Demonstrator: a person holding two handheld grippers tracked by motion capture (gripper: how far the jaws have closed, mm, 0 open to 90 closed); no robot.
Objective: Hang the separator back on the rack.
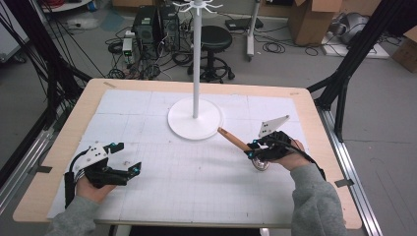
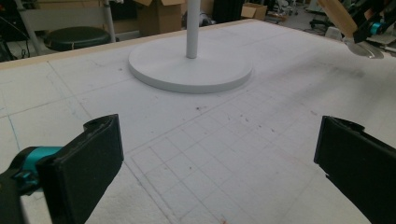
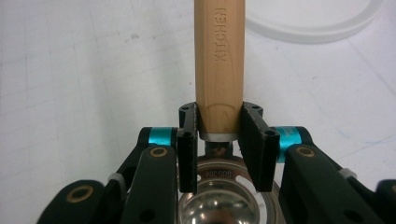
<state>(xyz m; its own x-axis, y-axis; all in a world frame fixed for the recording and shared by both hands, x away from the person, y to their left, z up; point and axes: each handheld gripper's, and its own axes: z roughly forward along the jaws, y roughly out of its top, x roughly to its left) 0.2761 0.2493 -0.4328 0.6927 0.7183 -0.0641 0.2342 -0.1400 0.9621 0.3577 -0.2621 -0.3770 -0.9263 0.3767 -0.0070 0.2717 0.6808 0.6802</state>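
The word "KITCHEN" is seen stamped lengthwise into the wooden handle (image 3: pixel 219 65) of a utensil, in capital letters, in the right gripper view. Some small embossed characters are also seen on the metal just below the handle, but they are too small to be read.

The utensil is made up of a pale, round wooden handle, a short metal collar at its near end and a shiny steel bowl (image 3: pixel 219 200) with slots cut in it, which looks like a strainer or slotted ladle. In the high view the handle (image 1: pixel 234 140) is pointed up and left towards the round white base (image 1: pixel 183 129) of a tall white stand, while the bowl (image 1: pixel 260 164) lies low over the gridded white mat (image 1: pixel 196 182) at the right of the table.

The right gripper (image 3: pixel 219 125) is closed on the near end of the handle, both black pads pressed against the wood. The left gripper (image 1: pixel 129 158) is held over the near left of the mat, its jaws spread wide with nothing between them.
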